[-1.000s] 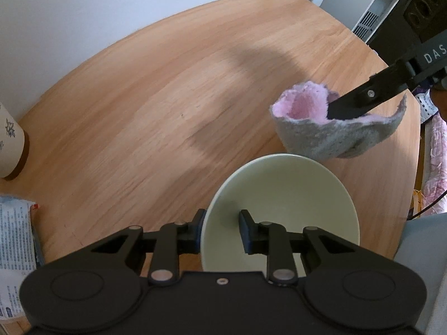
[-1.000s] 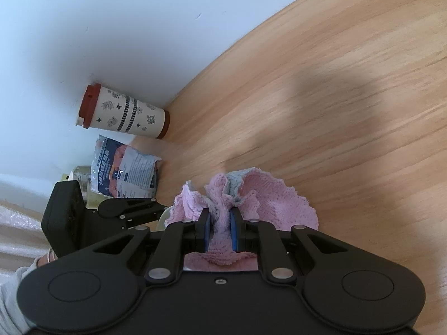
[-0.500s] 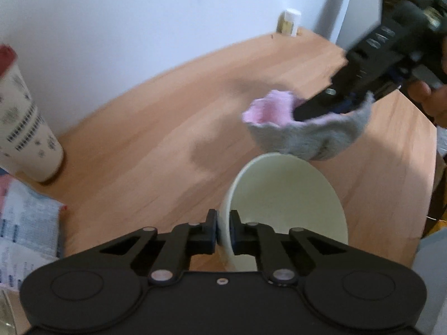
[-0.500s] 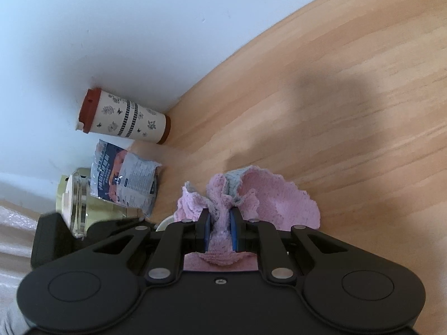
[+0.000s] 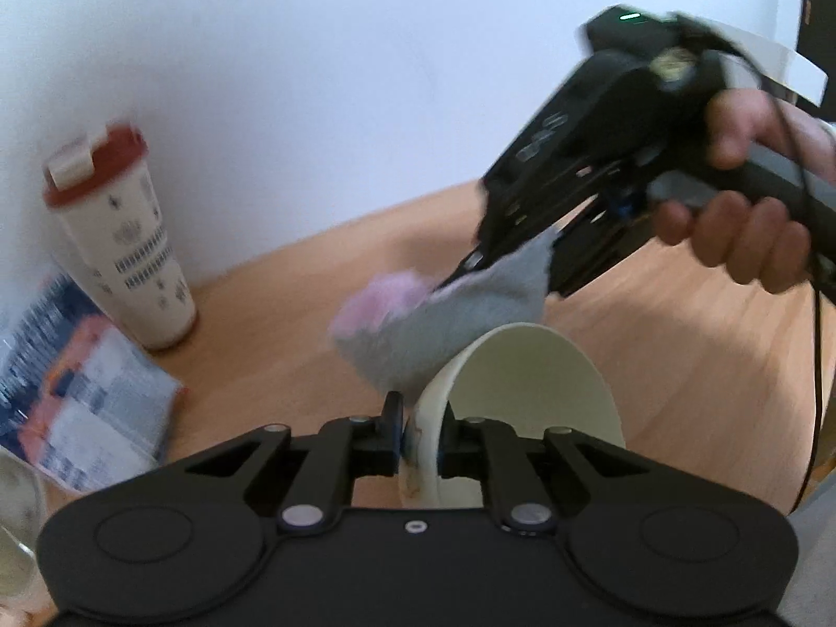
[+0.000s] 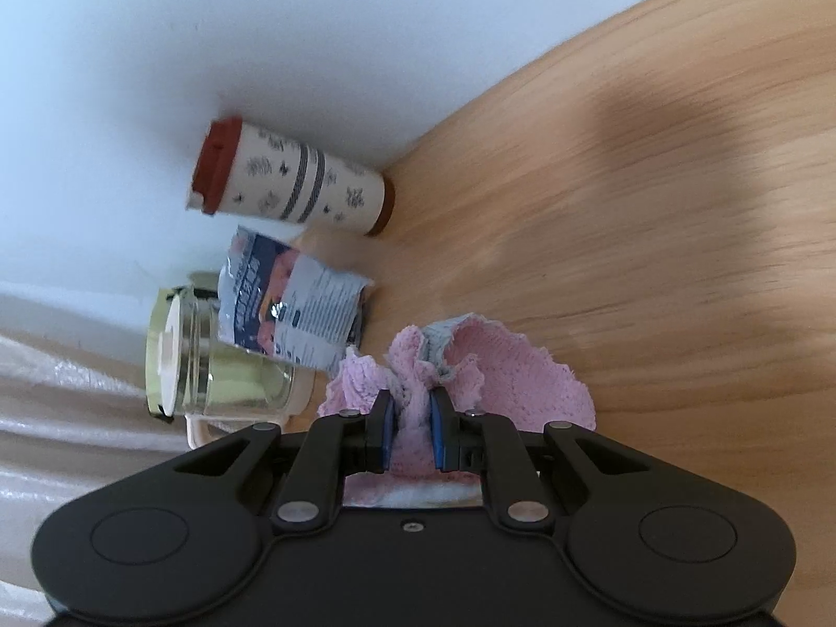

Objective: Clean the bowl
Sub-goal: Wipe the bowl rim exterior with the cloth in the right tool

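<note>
Above table [image 5: 653, 334]: bowl [image 5: 527, 392] was tipped on edge, opening facing right.
Left gripper [image 5: 420, 436]: clamped on the bowl's rim.
Right gripper [image 6: 410, 431]: pinched a cloth [image 6: 501, 381], which hung at the bowl's upper left rim.

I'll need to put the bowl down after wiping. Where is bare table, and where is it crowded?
Bare wood on the table runs right of the tumbler, beyond the cloth. Crowded by the wall: tumbler, packet and glass jar sit close together.
</note>
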The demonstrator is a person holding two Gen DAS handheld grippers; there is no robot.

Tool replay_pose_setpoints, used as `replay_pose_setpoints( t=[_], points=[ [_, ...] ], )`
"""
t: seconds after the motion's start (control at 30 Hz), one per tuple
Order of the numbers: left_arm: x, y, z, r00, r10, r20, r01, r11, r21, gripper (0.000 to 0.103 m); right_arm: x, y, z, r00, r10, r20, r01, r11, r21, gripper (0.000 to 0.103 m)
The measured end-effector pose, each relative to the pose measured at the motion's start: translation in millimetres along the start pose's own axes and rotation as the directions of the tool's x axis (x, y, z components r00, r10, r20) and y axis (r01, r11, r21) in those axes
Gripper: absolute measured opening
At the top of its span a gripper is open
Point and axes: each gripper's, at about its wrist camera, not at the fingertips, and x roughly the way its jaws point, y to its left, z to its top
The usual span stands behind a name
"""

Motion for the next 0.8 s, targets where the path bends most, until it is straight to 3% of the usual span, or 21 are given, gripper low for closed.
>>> replay_pose_setpoints(
  t=[0.2, 0.5, 0.63, 0.8],
  points=[
    [-4.2, -0.7, -1.4, 1.000, 0.016, -0.002, -0.016, 0.998, -0.067, 0.011, 6.1, 7.6, -2.2, 0.999, -0.030, -0.043, 0.027, 0.997, -0.066, 0.016],
    [-0.9, 6.9, -7.5, 1.000, 0.003, -0.031, -0.008, 0.983, -0.183, 0.012, -3.5, -32.5, -30.9, 0.996, -0.091, -0.011, 0.091, 0.994, 0.066, 0.016],
    [-3.9, 14.8, -2.1, 1.000, -0.007, -0.012, 0.003, 0.966, -0.260, 0.012, -11.7, -39.9, -35.7, 0.998, -0.043, 0.039, 0.038, 0.991, 0.125, 0.016],
    [-10.4, 29.1, 11.3, 0.999, -0.009, 0.039, 0.022, 0.936, -0.352, 0.013, -29.9, -14.2, -24.3, 0.994, -0.003, 0.105, -0.002, 0.998, 0.055, 0.016]
  ],
)
